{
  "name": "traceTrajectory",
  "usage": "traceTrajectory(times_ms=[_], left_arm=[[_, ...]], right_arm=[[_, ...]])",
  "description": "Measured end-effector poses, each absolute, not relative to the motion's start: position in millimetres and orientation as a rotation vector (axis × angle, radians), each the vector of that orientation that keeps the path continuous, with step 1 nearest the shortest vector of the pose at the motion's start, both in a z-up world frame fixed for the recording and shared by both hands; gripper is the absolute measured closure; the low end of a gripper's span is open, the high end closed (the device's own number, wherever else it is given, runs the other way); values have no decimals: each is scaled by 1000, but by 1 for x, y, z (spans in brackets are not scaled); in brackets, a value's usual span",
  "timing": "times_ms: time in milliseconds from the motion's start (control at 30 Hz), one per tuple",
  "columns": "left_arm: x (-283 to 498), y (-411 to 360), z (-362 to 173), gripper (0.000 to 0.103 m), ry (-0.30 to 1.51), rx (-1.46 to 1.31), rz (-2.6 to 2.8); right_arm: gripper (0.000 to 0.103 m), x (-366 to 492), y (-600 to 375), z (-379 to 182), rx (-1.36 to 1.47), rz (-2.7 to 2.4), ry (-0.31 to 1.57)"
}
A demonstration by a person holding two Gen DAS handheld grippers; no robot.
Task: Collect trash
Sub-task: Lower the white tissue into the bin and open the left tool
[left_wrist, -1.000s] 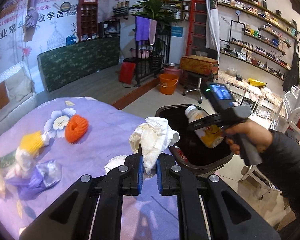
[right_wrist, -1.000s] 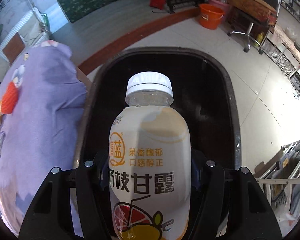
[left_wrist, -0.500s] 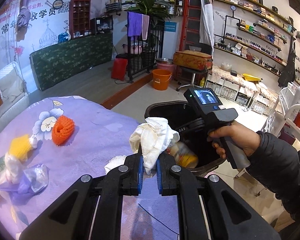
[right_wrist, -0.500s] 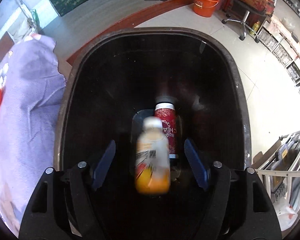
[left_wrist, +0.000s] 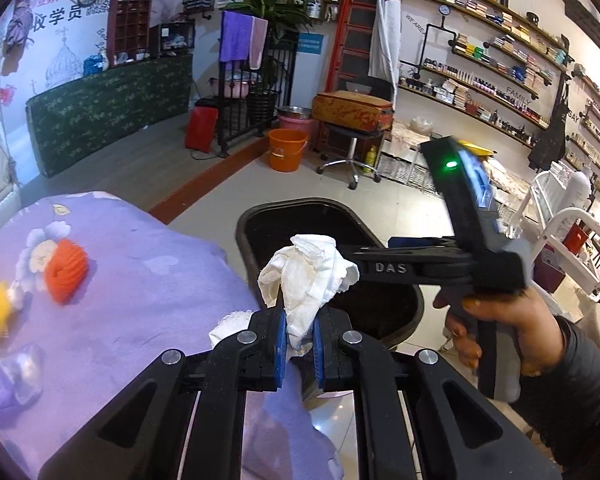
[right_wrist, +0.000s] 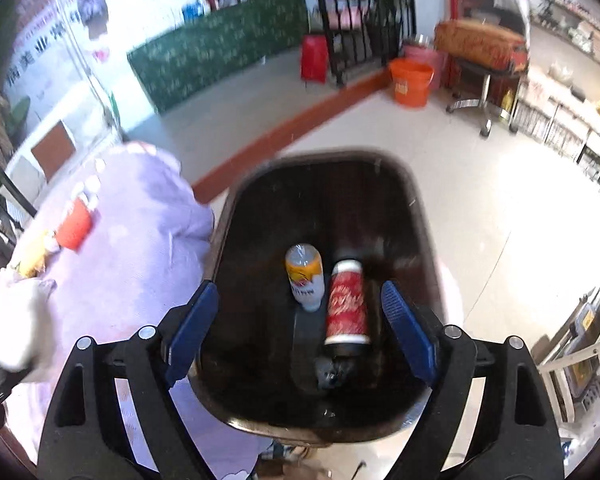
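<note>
One crumpled white tissue (left_wrist: 306,272) is pinched between the pressed-together fingers of the left gripper (left_wrist: 299,344), held upright just short of the black trash bin (left_wrist: 252,236), which lies straight ahead and slightly right. Inside the bin, a juice bottle (right_wrist: 305,276) and a red can (right_wrist: 347,306) lie side by side. Above them the right gripper (right_wrist: 300,332) has just been opening, its fingers spread and empty. Orange and yellow scraps (left_wrist: 66,270) remain on the purple surface (left_wrist: 148,280).
</note>
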State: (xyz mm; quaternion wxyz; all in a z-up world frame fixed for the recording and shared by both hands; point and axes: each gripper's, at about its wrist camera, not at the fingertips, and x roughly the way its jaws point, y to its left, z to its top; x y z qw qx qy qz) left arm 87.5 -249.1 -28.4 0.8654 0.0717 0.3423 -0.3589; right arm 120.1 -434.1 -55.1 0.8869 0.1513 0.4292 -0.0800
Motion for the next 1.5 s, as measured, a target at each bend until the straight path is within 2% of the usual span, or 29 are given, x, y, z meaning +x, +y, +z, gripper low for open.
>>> traceTrajectory(times_ms=[133,300,833,900,933,967,1000,1100,1167,1267,1500], left_arm=[[97,-268,-32,93,759,120,-808],[112,-293,-43,93,824,89,-853],[118,-345,-73,93,930,180,-859],[120,-347,-75,83,941,182,-870],[122,-349,-76,68,944,182,-875],[120,-348,-75,46,938,180,-877],[118,-346,-74,38,926,174,-880],[111,-345,-69,27,885,174,-924],[102,-344,-64,14,840,199,-933],[92,-338,-54,6,778,209,-923],[84,-317,-43,6,731,205,-872]], right_arm=[[12,89,-451,-34,325,-243,762],[11,55,-477,-20,396,-336,671],[11,28,-518,-29,487,-461,660],[11,27,-515,-29,485,-461,657],[11,28,-514,-28,486,-459,659],[11,28,-514,-29,486,-460,661],[11,28,-513,-30,487,-461,663],[11,28,-513,-32,495,-459,669],[11,28,-515,-32,507,-461,666],[9,28,-516,-31,518,-463,657],[8,32,-513,-31,523,-449,652]])
